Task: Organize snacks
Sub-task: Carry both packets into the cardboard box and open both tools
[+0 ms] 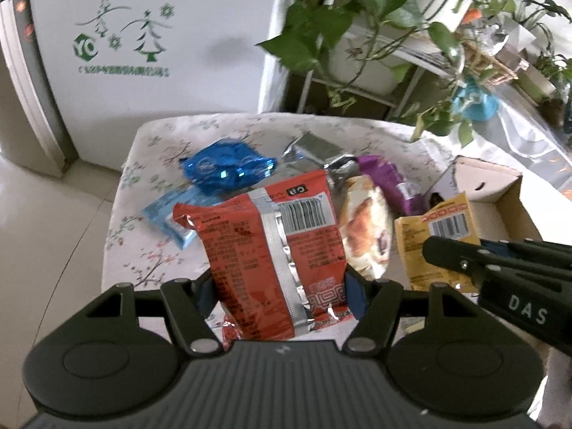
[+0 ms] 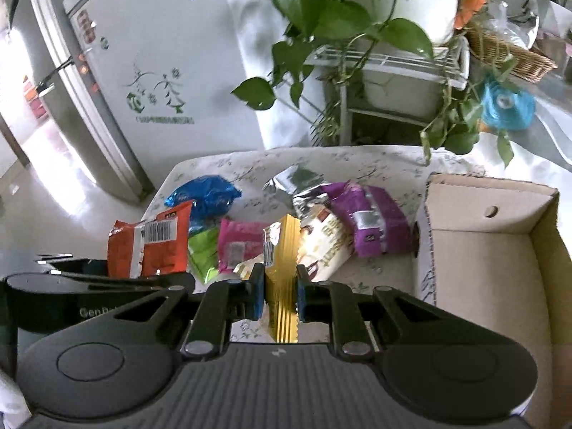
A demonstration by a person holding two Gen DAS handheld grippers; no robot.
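Both claws carry snacks clear of the table: the left gripper (image 1: pixel 280 286) clamps the red packet (image 1: pixel 271 250), the right gripper (image 2: pixel 280 295) pinches the yellow packet (image 2: pixel 282 279). The cardboard box (image 2: pixel 479 250) lies at three o'clock; each should release low inside it, without colliding.

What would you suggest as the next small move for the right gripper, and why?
Probably carry it toward the cardboard box. The right gripper is shut on the yellow packet, held edge-on, and the open box sits just beside it, apparently empty.
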